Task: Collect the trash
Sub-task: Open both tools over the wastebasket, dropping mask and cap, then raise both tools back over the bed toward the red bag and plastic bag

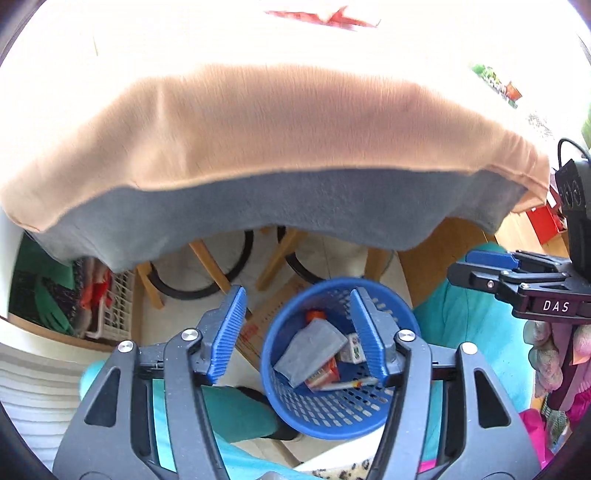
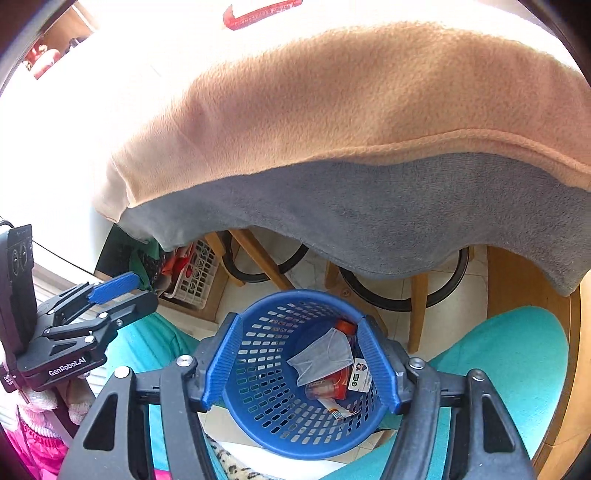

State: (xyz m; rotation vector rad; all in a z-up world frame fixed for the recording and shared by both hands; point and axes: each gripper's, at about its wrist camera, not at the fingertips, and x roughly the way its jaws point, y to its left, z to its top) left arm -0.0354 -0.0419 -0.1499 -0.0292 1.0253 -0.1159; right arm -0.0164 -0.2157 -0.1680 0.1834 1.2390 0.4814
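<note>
Blue perforated plastic forms the bin [image 1: 332,387], which stands on the floor below both claws, between the person's teal-clad legs [image 2: 517,369]. Inside it lies the trash: a grey face mask [image 2: 325,354] on top, an orange-capped bottle [image 2: 345,326] behind it, a red packet [image 2: 332,386] beneath it, a small white printed carton [image 2: 362,374] to the right and a thin stick-like wrapper [image 2: 334,406] nearest the camera.

The left claw [image 1: 306,336] hangs above the bin with its blue ribbed pads parted and nothing between them; in its own view the right pad [image 1: 369,339] overlaps the bin's mouth and the left pad [image 1: 227,332] sits over the floor just left of the bin. The right claw [image 2: 301,362] is also spread apart and empty, its two pads framing the bin's opening from above. Each claw shows at the edge of the other's view: the right one [image 1: 491,269] off to the left claw's right, the left one [image 2: 110,288] off to the right claw's left. Both are held by gloved hands, pink and white.

Ahead of the claws, beyond the bin, a desk draped in a peach cloth [image 2: 332,110] with a grey underside [image 2: 369,214] overhangs. Under it stand wooden stool legs [image 2: 266,258] with black rings, and to the left a white lattice crate [image 2: 195,277]. A red strip [image 1: 325,18] lies on the far, overexposed desk top.
</note>
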